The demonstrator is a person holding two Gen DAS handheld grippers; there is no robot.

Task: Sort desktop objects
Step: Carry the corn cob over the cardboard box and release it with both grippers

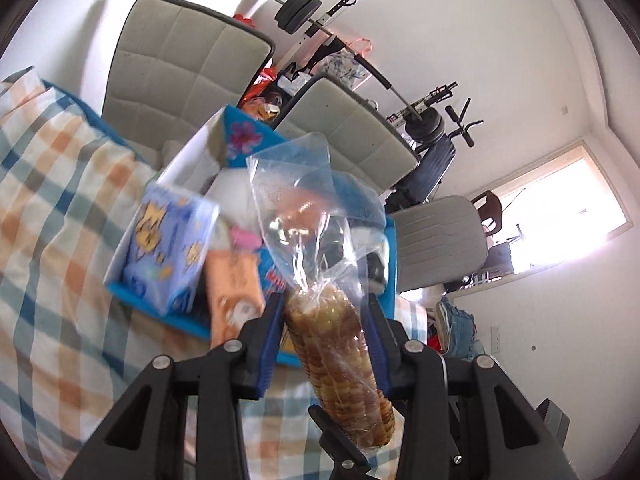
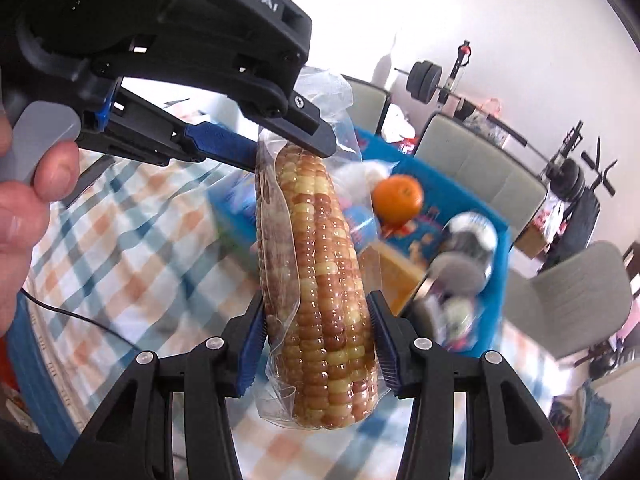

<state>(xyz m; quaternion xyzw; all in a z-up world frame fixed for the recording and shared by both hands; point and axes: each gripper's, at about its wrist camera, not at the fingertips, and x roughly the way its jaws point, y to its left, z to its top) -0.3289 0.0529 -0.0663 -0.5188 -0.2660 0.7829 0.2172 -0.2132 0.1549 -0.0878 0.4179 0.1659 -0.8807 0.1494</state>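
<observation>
The left tongs (image 1: 326,312) are clamped on a vacuum-packed corn cob (image 1: 340,356), their blue pads pressing the cob's upper part from both sides. In the right wrist view the same left tongs (image 2: 296,144) reach in from the upper left and pinch the cob's narrow end, with the person's left hand (image 2: 28,200) on the handle behind them. The right tongs (image 2: 316,340) bracket the thick lower part of the corn cob (image 2: 316,280); their pads sit right at the plastic on either side, though whether they actually press it or only flank it cannot be told. The cob is held in the air above the checked tablecloth (image 1: 60,200) on the surface, with loose clear plastic flaring past its tip.

Just beyond the cob sits a blue tray (image 2: 496,248) full of blurred items: an orange fruit (image 2: 398,198), a silvery can (image 2: 468,256) and an orange packet (image 2: 394,272). From the left wrist camera the tray (image 1: 160,312) also holds a light-blue carton with cartoon cats (image 1: 168,248) leaning at its near corner, beside the orange packet (image 1: 236,288). Pale upholstered chairs (image 1: 188,64) stand behind the surface, and barbell weights (image 1: 298,10) lean against the white wall.
</observation>
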